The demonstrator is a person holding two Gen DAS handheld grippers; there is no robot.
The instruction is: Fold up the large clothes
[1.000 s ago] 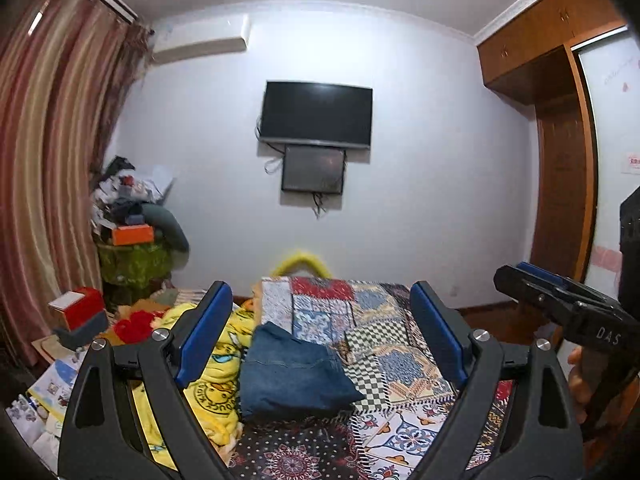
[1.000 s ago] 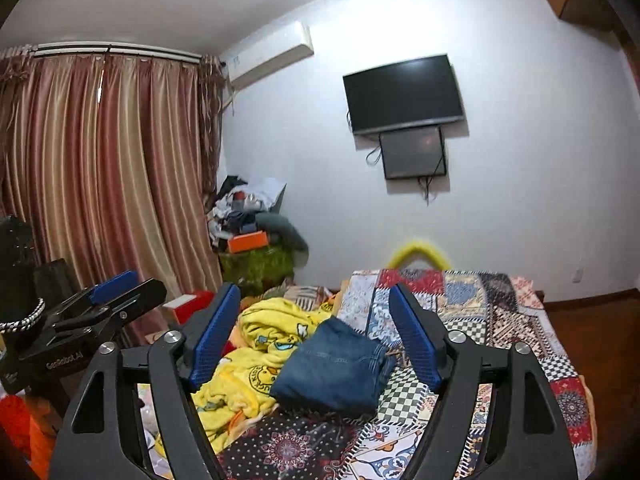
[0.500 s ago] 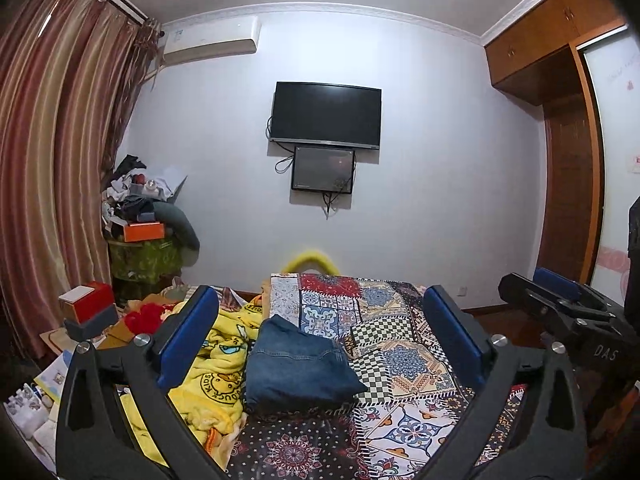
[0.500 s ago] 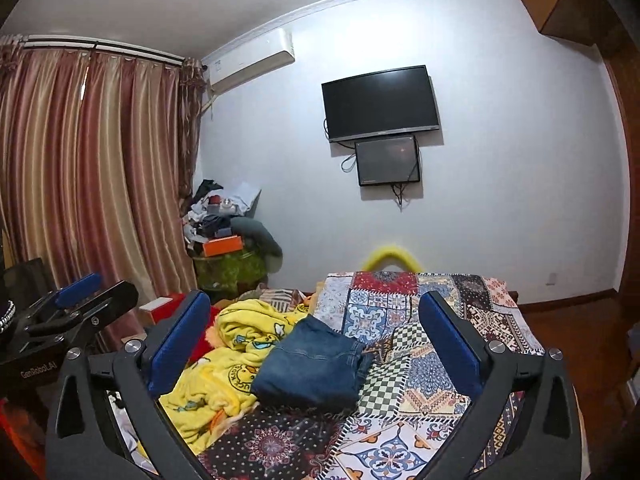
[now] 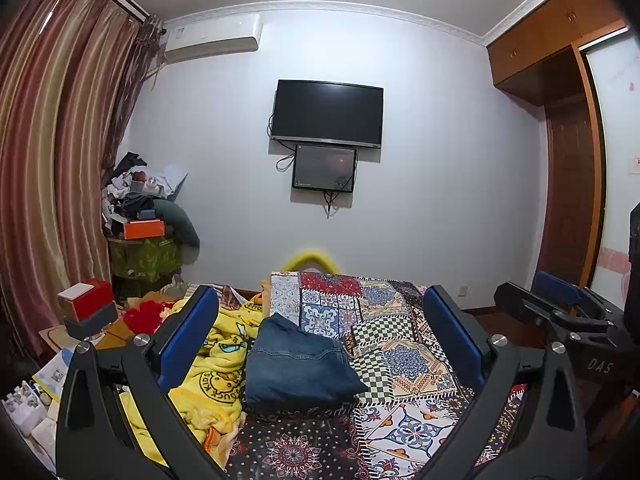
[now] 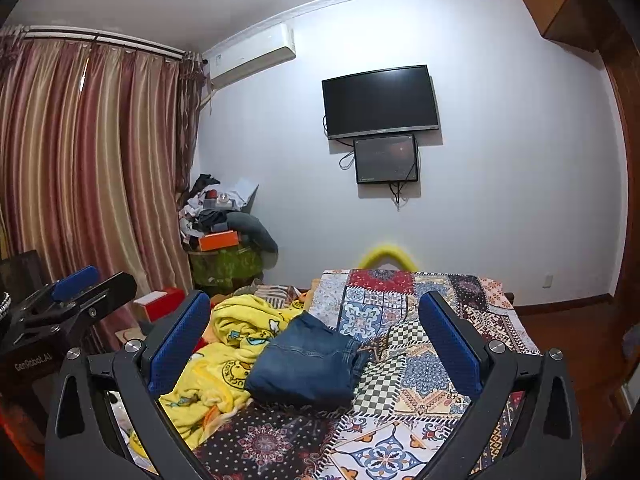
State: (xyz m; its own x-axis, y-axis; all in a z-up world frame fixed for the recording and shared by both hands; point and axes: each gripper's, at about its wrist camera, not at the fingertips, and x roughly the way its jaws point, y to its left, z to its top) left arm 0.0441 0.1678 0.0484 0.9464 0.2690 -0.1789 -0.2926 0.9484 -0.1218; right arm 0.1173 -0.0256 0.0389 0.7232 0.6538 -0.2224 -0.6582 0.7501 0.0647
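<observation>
A dark television (image 5: 327, 113) hangs above a smaller screen (image 5: 324, 168) on the wall

The blue jeans (image 5: 294, 364) lie folded into a thick, compact bundle on the patchwork bedspread (image 5: 404, 364) of the bed, flat and at rest. Their left edge touches a crumpled yellow blanket (image 5: 216, 364). Nothing holds them.

light: dim, even indoor | focus: sharp | edges: strong fisheye bending, dark vignette corners | glare: none
</observation>
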